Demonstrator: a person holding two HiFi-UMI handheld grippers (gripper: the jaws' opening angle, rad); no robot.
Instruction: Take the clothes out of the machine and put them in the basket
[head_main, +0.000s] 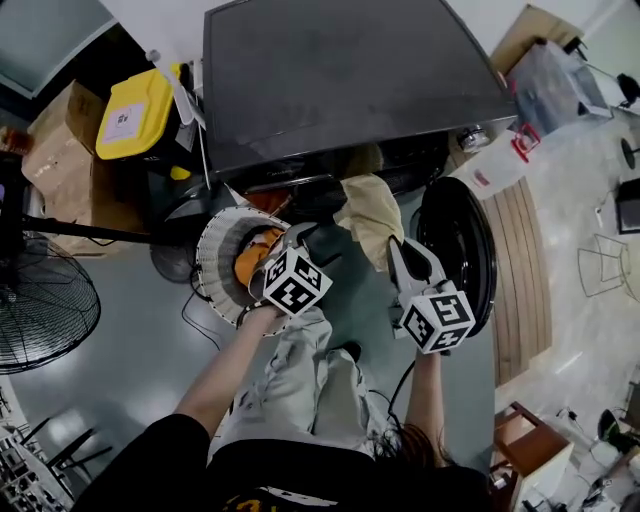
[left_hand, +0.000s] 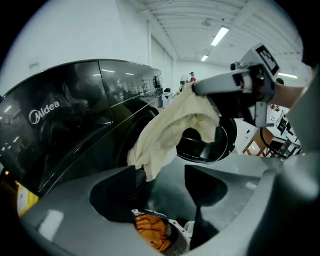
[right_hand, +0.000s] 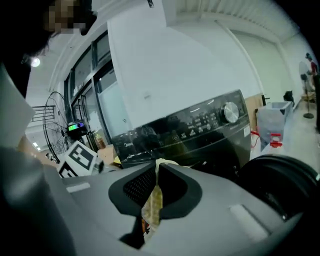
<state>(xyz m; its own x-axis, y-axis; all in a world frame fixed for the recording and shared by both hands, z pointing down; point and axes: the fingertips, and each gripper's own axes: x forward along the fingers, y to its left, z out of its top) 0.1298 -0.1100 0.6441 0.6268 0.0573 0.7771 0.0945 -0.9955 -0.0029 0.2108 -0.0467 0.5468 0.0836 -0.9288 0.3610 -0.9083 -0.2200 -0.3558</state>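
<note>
From here I can't see inside the washer (head_main: 350, 90), the cream cloth (head_main: 368, 215) hangs across its opening, and my left gripper (head_main: 292, 238) covers part of the basket (head_main: 215, 255).

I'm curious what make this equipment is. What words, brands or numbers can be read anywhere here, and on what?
"Midea": white lettering on the dark front of the washing machine.
Labels on the control panel: too small to read.
Label on the yellow box: too blurred to read.
</note>
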